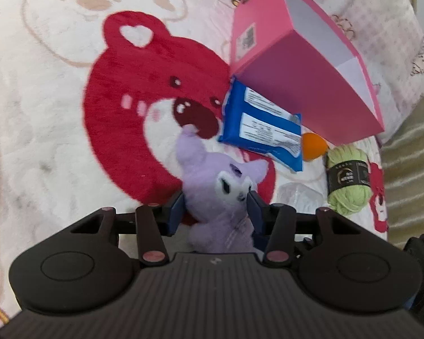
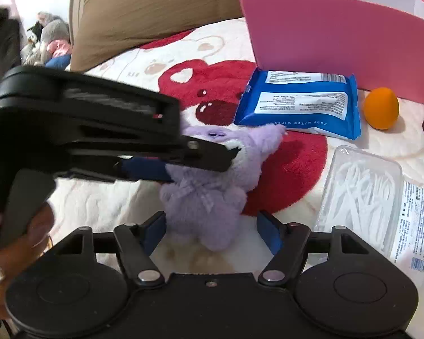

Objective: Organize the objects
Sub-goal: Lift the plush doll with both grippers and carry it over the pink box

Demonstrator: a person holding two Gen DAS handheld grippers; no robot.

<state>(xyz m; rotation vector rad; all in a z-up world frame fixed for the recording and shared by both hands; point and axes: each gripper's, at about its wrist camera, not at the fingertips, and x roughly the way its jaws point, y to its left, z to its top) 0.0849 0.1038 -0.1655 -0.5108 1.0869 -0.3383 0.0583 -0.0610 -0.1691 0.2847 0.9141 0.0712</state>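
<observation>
We have the purple plush toy [image 1: 223, 195] between the jaws of our left gripper [image 1: 216, 206], whose blue pads press its sides at head height, so that gripper is clenched on the toy. Our right gripper [image 2: 212, 233] stands just below the toy's feet with its jaws spread; the left pad is about at the toy's flank and the right pad clear of it, so it grasps nothing. The toy looks barely raised off the blanket [image 1: 56, 141], if at all.

Beyond the left jaws lies the blue pack of wipes [image 1: 264, 130], flat and touching the foot of the pink box [image 1: 305, 93]. The box stands further ahead and to the right, open, and what we see of its inside is bare white wall. Just right of the wipes sits the orange ball [image 1: 312, 147] and next to it the green yarn skein [image 1: 346, 178]. To the right of the right jaws lies a clear plastic box [image 2: 359, 186] of white sticks.

We judge the tidying hardly begun: everything is outside the box, and the toy is likely the first to go in.
</observation>
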